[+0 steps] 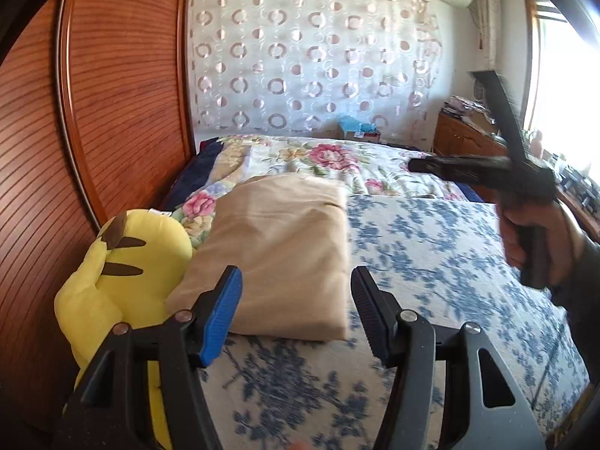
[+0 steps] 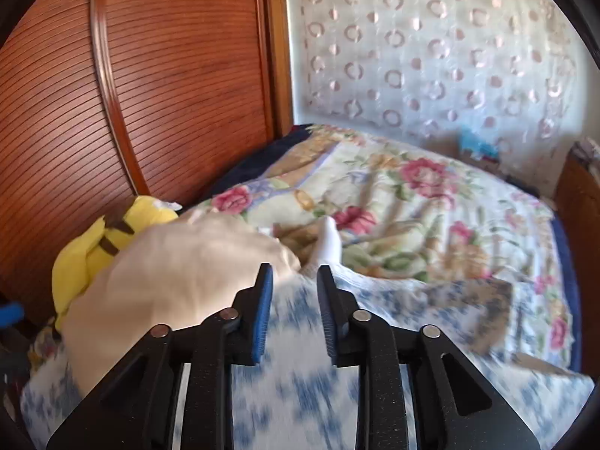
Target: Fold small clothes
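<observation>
A folded beige garment (image 1: 277, 255) lies on the blue-and-white floral bedspread (image 1: 450, 262). My left gripper (image 1: 296, 300) is open and empty, just in front of the garment's near edge. In the right wrist view the beige garment (image 2: 176, 273) sits at left, and a small white sock-like piece (image 2: 330, 243) lies beyond my right gripper (image 2: 294, 292), which is open and empty above the bedspread (image 2: 300, 375). The right gripper (image 1: 487, 176) also shows in the left wrist view, held in a hand at the right, blurred.
A yellow plush toy (image 1: 123, 262) lies left of the garment against the wooden headboard (image 1: 93, 112). A pink floral quilt (image 1: 330, 165) covers the far bed. A wooden cabinet (image 1: 468, 138) stands at the back right, with a patterned curtain (image 1: 318, 56) behind.
</observation>
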{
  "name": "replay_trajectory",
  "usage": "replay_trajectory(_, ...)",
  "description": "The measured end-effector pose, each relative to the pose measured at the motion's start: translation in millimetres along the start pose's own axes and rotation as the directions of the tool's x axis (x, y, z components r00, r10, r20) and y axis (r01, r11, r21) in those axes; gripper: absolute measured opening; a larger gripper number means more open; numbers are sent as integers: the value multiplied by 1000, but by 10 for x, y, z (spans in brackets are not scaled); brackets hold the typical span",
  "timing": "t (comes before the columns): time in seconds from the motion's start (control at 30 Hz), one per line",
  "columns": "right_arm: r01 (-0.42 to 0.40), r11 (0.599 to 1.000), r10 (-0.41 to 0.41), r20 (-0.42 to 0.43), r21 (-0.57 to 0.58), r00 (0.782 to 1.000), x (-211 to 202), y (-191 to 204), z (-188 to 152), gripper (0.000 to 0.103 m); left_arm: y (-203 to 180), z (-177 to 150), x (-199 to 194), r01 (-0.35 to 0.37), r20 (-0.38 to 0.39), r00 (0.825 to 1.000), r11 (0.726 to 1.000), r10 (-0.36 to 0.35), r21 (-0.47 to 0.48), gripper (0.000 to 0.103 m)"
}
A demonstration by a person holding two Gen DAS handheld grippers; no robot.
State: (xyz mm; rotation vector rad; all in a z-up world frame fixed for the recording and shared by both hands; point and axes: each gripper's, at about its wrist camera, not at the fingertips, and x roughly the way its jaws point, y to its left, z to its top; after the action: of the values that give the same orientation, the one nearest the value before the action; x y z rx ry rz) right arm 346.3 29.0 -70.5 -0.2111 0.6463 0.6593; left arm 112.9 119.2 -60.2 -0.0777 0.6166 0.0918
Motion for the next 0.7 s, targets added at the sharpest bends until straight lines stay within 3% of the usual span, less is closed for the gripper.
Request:
replay_trajectory(0.17,26,999,-26,34,24,999,-823,-9,-483,53,-307,-33,-206,21,25,999,999,-22,43,59)
replay_trajectory(0.37,78,994,-82,65,71,995,-1556,-6,-948,69,-658,-52,-438,56,61,996,996,-61,73,60)
replay_trajectory(0.47,119,987,-128,83,107,988,-1876,-51,-1179,74,-780,-62,-528,109,65,991,992,-113,71,61)
replay_trajectory(0.7,210,960,-231,105,183,967,-2431,-93,-1562,76,-1066,-76,-729,122,83,988,988,-130,92,61)
